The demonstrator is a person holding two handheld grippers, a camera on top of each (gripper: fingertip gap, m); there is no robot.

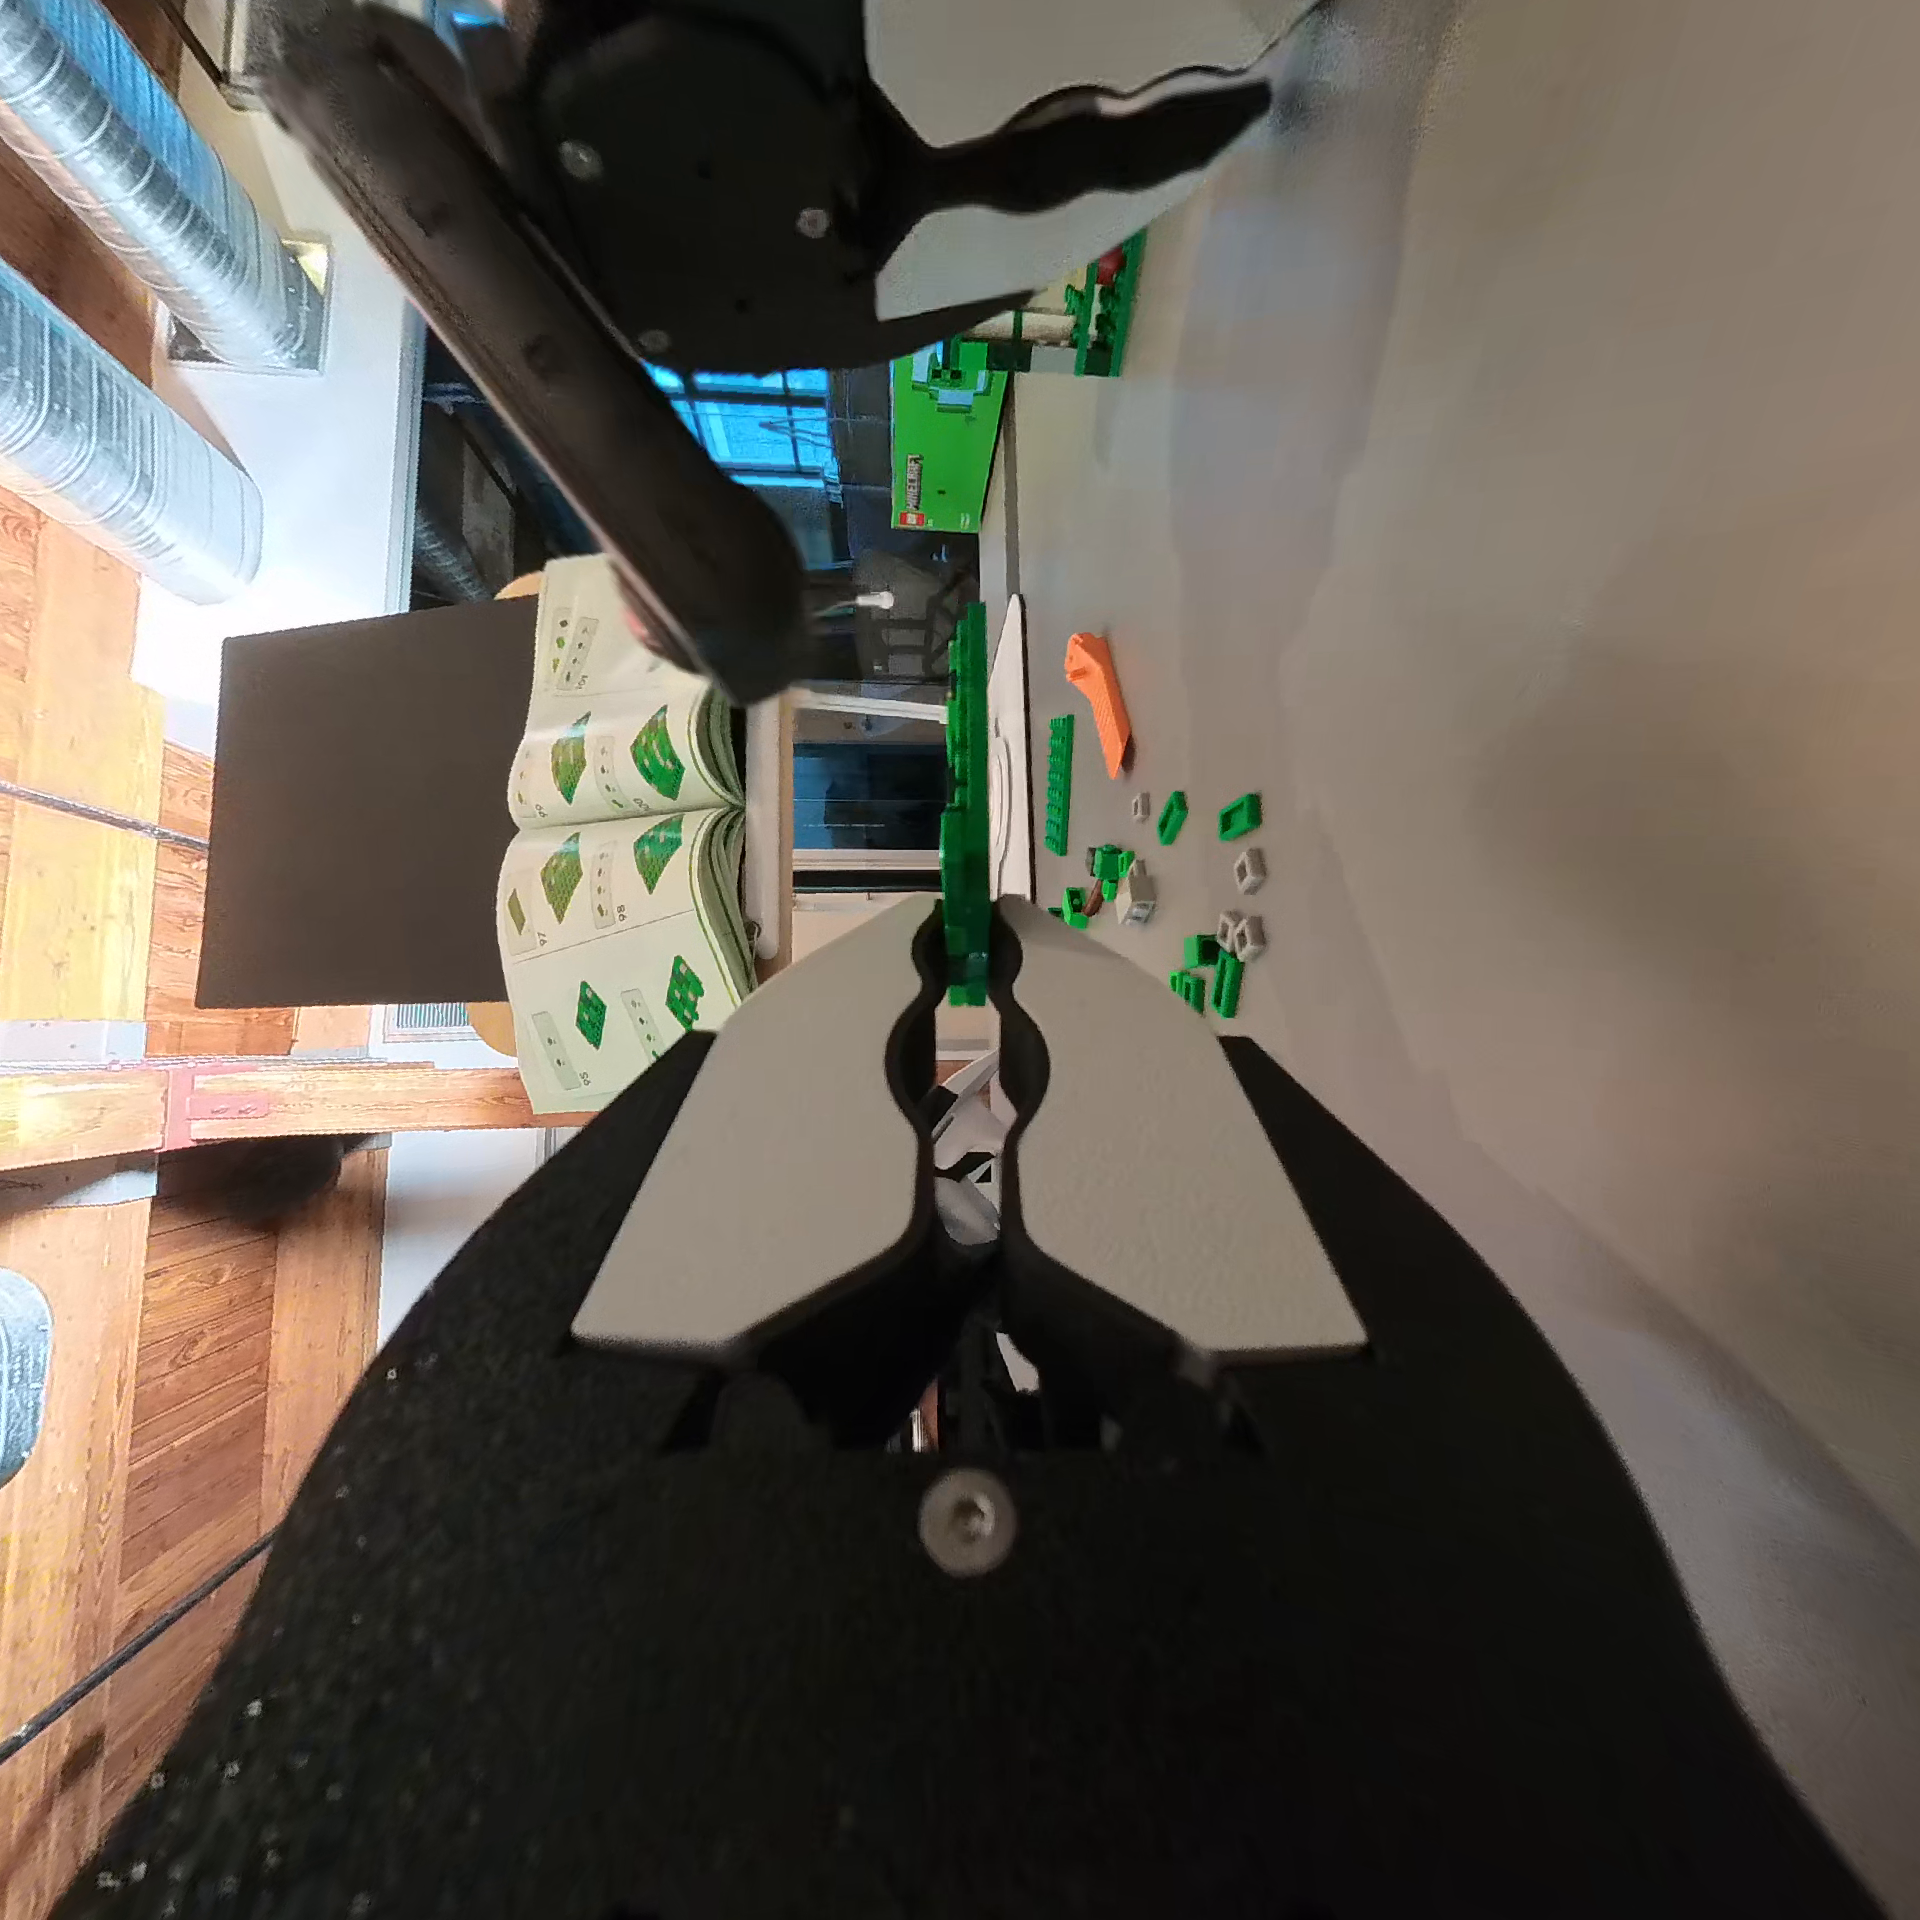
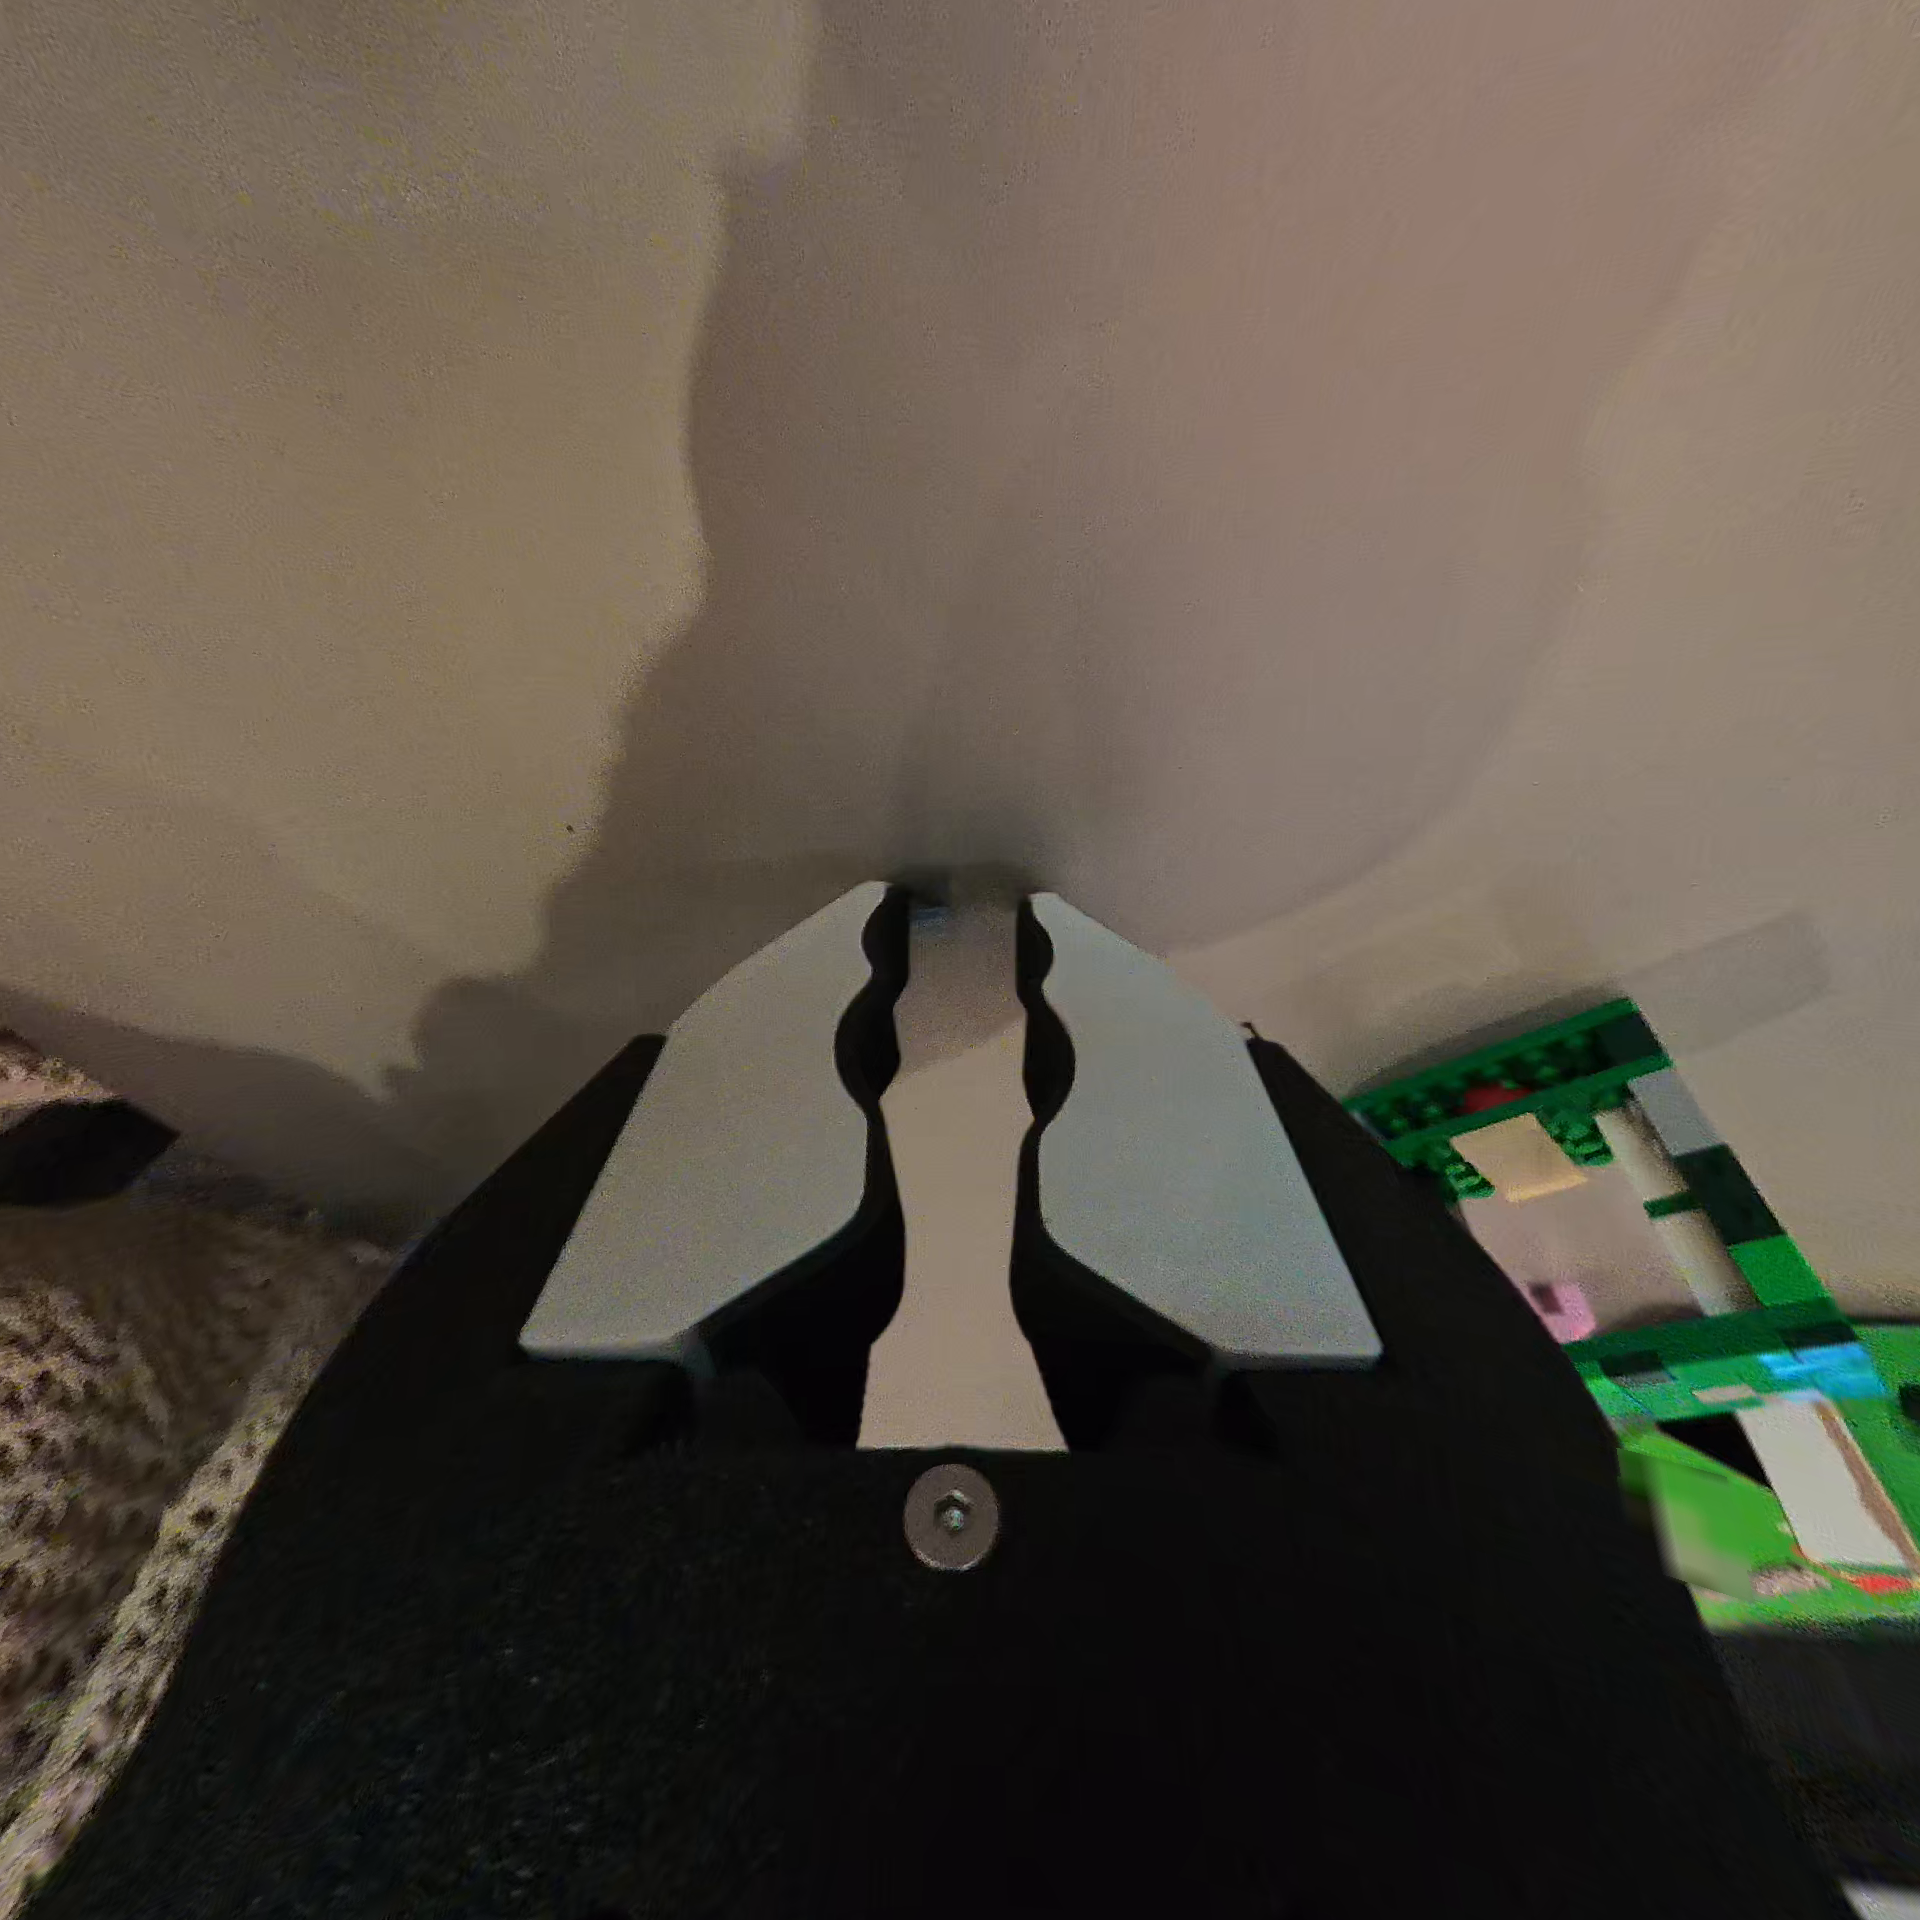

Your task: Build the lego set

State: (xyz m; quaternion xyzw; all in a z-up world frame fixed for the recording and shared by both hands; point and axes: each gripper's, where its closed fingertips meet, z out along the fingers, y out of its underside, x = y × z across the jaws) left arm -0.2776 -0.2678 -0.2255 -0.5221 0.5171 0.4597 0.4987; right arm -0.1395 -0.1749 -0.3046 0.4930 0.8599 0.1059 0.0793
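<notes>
The left wrist view is rolled sideways, with the table on the right. My left gripper is shut on the near end of a green plate assembly, which stands edge-on beside a white board. Loose green and grey pieces and a long green plate lie on the table beyond. My right gripper points down at bare table, jaws a little apart, with a small grey piece by its left fingertip. It also shows at the top of the left wrist view.
An orange brick separator lies by the loose pieces. An open instruction booklet stands behind. A green set box and a partly built green model sit at the table's far end. A knitted sleeve is at the left. One gripper's finger ends stand about 20 centimetres off the other's.
</notes>
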